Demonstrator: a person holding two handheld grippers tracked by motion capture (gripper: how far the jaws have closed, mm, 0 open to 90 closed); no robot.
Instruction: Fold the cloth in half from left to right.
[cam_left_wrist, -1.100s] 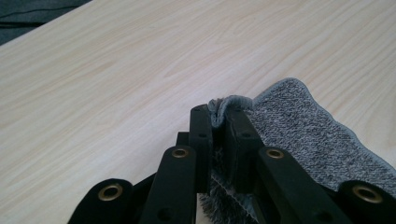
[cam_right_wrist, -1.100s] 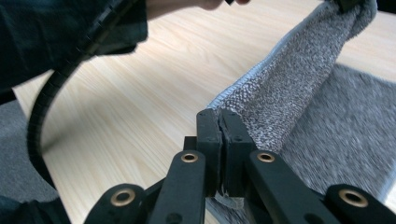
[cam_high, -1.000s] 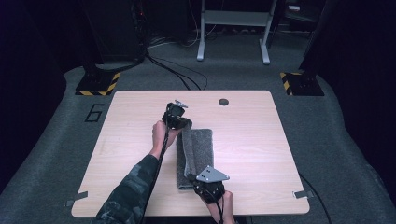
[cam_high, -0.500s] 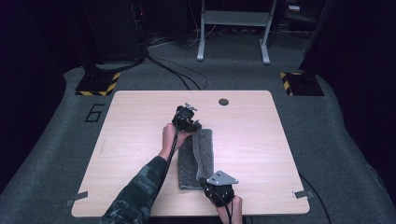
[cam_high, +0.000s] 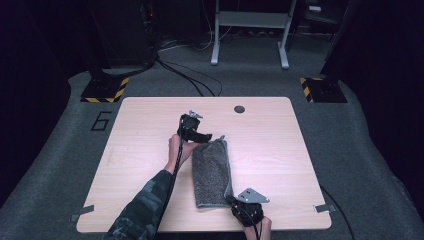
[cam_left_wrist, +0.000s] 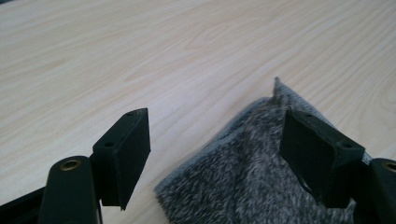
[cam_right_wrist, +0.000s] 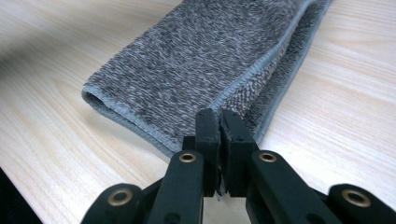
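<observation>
Folded grey towel (cam_high: 212, 171), fuzzy, hemmed edges.

Light falls from above onto the worktop (cam_high: 150, 150), which is evenly bright, while the floor around it sinks into near black. The high view is soft and grainy. In the left gripper view the worktop glares pale toward its far edge. In the right gripper view the towel (cam_right_wrist: 196, 60) is sharp; a soft shadow lies on the worktop left of it.
</observation>
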